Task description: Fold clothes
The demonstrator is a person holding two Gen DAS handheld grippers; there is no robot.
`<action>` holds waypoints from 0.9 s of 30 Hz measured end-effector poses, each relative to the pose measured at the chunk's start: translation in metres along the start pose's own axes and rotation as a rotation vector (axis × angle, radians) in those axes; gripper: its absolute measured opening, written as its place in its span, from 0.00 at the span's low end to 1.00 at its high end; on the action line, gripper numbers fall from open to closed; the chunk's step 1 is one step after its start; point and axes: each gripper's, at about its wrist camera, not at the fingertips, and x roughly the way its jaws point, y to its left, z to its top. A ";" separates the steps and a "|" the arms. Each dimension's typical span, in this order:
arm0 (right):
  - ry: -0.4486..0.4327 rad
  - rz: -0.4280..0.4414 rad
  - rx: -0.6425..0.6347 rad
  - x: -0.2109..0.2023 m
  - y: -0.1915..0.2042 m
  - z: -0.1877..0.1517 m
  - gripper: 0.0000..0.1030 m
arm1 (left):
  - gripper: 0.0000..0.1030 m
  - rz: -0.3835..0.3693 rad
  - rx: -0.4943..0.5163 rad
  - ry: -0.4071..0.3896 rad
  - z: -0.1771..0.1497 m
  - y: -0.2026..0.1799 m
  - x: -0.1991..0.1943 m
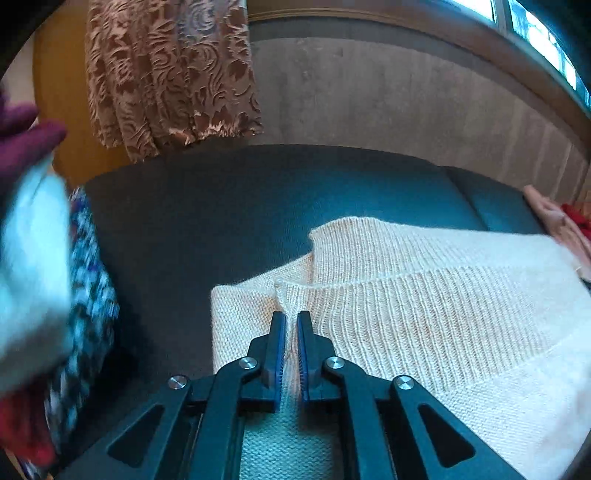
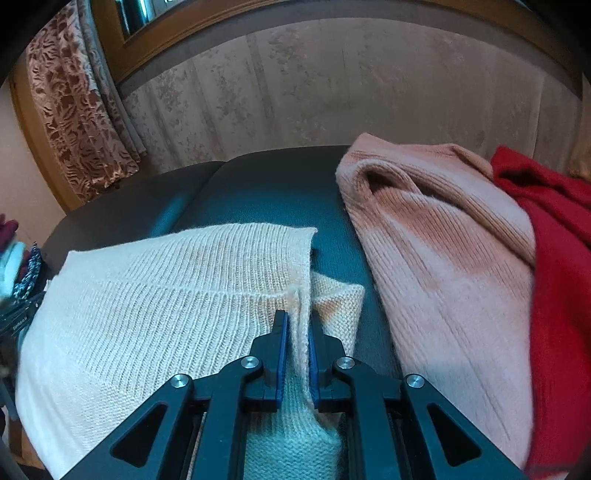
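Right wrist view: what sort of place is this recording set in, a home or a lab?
Most likely a home living room or bedroom: a patterned lace curtain beside a wood-framed window, a dark padded sofa-like surface, and knitwear laid on it, a cream sweater and a pink sweater.

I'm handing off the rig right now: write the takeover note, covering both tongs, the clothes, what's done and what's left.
Left tongs: shut on a ridge of the cream sweater near its left end.
Right tongs: shut on a ridge near the sweater's right end.
The cream sweater lies partly folded on the dark sofa seat.
Pink sweater and red garment lie heaped to the right, unfolded.
Left to do: finish this fold, then the other two.
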 end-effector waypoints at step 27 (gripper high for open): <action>0.132 0.637 0.229 -0.126 -0.007 -0.162 0.99 | 0.23 -0.617 0.451 -0.027 -0.057 -0.226 -0.090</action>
